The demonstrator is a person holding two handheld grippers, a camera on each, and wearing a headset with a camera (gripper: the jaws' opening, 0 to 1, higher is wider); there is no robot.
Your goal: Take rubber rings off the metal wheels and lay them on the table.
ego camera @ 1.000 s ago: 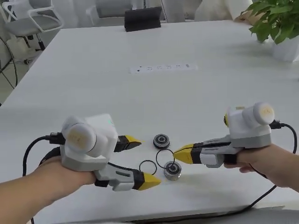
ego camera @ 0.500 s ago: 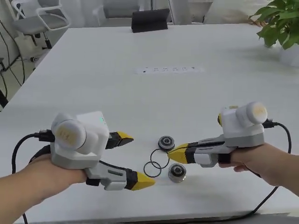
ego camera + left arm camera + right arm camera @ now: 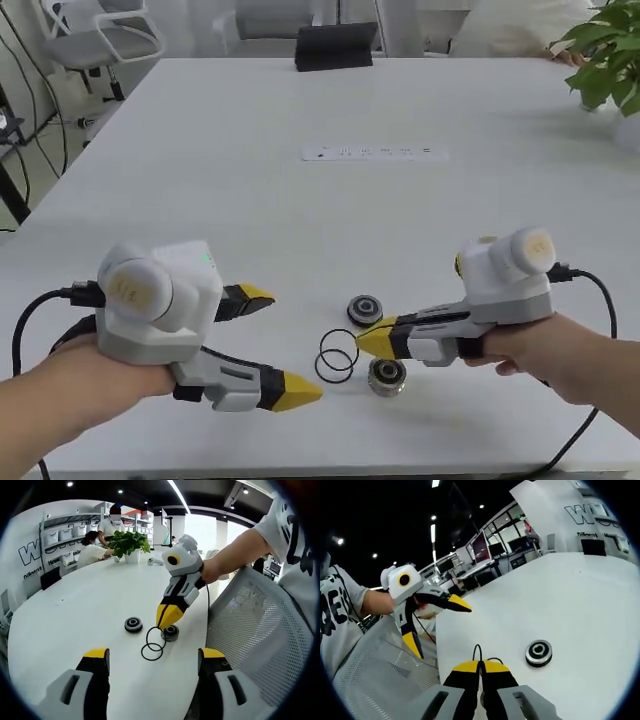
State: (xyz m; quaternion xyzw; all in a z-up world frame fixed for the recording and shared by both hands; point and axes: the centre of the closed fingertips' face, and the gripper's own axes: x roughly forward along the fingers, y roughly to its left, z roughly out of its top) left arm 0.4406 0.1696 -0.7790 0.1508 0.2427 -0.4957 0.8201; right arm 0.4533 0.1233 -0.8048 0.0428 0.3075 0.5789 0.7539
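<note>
Head view: left tongs (image 3: pixel 275 344) at near left above desk (image 3: pixel 300 200), jaws spread wide, holding nothing. Near metal wheel (image 3: pixel 387 375) lies flat on desk, just right of loose rubber ring (image 3: pixel 333 382). Right tongs (image 3: pixel 362 340) reach in from right, jaws closed tight on second rubber ring (image 3: pixel 322 348), which overlaps loose one. Right gripper view: thin black loop rises from between closed tips. Far metal wheel (image 3: pixel 365 309) lies just beyond right tongs. Farther: power strip (image 3: pixel 375 153), black object (image 3: pixel 336 47) at far edge.
</note>
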